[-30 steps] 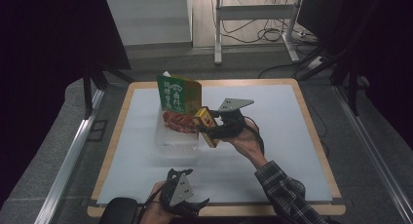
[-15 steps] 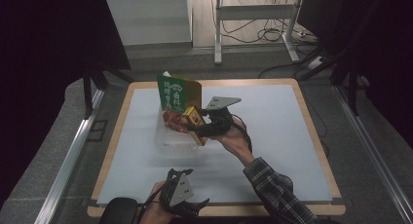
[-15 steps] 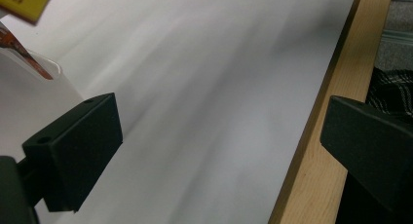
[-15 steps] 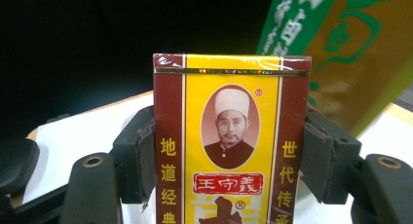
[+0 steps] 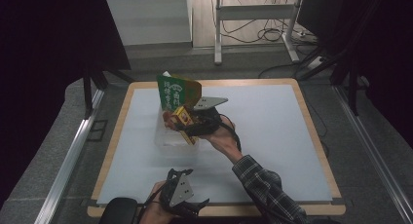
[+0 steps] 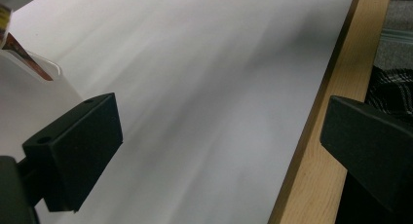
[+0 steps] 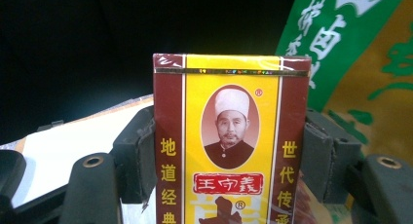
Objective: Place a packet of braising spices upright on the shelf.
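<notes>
High view: two tools (image 5: 181,131), one box (image 5: 184,118), one bag (image 5: 176,91).

Stood on grey speckled floor (image 5: 58,151), a table (image 5: 311,136) with pale wooden rim and white top. Flanked left and right by metal rails (image 5: 68,160) running along the floor. Enclosed at both sides by black curtains (image 5: 44,48). Behind the table, a white panel (image 5: 146,19) and a white metal stand (image 5: 253,24), with black cables (image 5: 265,35) lying on the floor beneath. Lit evenly from above; surroundings dark.
</notes>
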A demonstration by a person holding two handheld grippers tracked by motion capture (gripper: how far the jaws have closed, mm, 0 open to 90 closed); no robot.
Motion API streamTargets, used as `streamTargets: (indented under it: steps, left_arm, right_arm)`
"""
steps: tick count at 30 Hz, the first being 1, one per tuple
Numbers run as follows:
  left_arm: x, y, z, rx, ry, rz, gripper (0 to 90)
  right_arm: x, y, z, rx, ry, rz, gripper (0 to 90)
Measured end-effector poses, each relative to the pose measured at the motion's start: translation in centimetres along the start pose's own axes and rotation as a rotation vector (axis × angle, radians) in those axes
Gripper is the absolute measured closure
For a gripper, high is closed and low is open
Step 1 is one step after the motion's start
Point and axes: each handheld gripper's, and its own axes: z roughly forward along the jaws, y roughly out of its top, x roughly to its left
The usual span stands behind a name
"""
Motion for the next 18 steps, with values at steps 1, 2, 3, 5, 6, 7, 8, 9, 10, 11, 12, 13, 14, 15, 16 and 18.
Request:
streamTargets:
  steps: [1, 2, 3, 5, 6, 7, 8, 9, 10, 11, 12, 13, 14, 15, 16, 18]
  left_arm:
    - [0.0, 0.0, 0.0, 0.000, 0.000, 0.000, 1.4]
    - [0.0, 0.0, 0.0, 0.001, -0.001, 0.001, 1.4]
    - [0.0, 0.0, 0.0, 0.002, -0.002, 0.002, 1.4]
    - [0.0, 0.0, 0.0, 0.002, -0.003, 0.003, 1.4]
    - [0.0, 0.0, 0.0, 0.003, -0.003, 0.003, 1.4]
    - [0.0, 0.0, 0.0, 0.003, -0.003, 0.003, 1.4]
    - [0.0, 0.0, 0.0, 0.002, -0.003, 0.003, 1.4]
    - [0.0, 0.0, 0.0, 0.001, -0.003, 0.002, 1.4]
    - [0.0, 0.0, 0.0, 0.001, -0.003, 0.002, 1.4]
    - [0.0, 0.0, 0.0, 0.002, -0.004, 0.002, 1.4]
    - [0.0, 0.0, 0.0, 0.002, -0.003, 0.002, 1.4]
    - [0.0, 0.0, 0.0, 0.002, -0.004, 0.002, 1.4]
    - [0.0, 0.0, 0.0, 0.002, -0.004, 0.002, 1.4]
    - [0.0, 0.0, 0.0, 0.002, -0.004, 0.002, 1.4]
    - [0.0, 0.0, 0.0, 0.002, -0.004, 0.002, 1.4]
    - [0.0, 0.0, 0.0, 0.003, -0.005, 0.003, 1.5]
  right_arm:
    - [0.0, 0.0, 0.2, 0.003, -0.001, 0.000, 32.0]
    - [0.1, 0.0, 0.4, 0.004, 0.000, 0.000, 32.0]
    - [0.2, -0.1, 0.6, 0.004, 0.003, 0.002, 32.0]
    - [0.4, -0.1, 1.0, 0.000, 0.012, 0.006, 32.0]
    - [0.4, -0.1, 1.1, -0.002, 0.014, 0.006, 32.0]
    - [0.6, -0.1, 1.3, -0.007, 0.021, 0.008, 32.0]
    - [0.7, 0.0, 1.4, -0.008, 0.023, 0.008, 32.0]
    - [0.8, 0.0, 1.5, -0.014, 0.021, 0.007, 32.0]
    - [0.9, 0.0, 1.7, -0.019, 0.026, 0.008, 32.0]
    - [1.0, -0.1, 1.8, -0.022, 0.037, 0.016, 32.0]
    - [1.1, -0.1, 2.0, -0.028, 0.036, 0.019, 32.0]
    - [1.1, -0.2, 2.1, -0.029, 0.037, 0.016, 32.0]
    - [1.2, -0.3, 2.3, -0.029, 0.036, 0.015, 32.0]
    - [1.2, -0.5, 2.4, -0.025, 0.035, 0.018, 32.0]
    - [1.2, -0.6, 2.5, -0.024, 0.035, 0.017, 32.0]
    - [1.1, -1.0, 2.5, -0.012, 0.030, 0.023, 32.0]
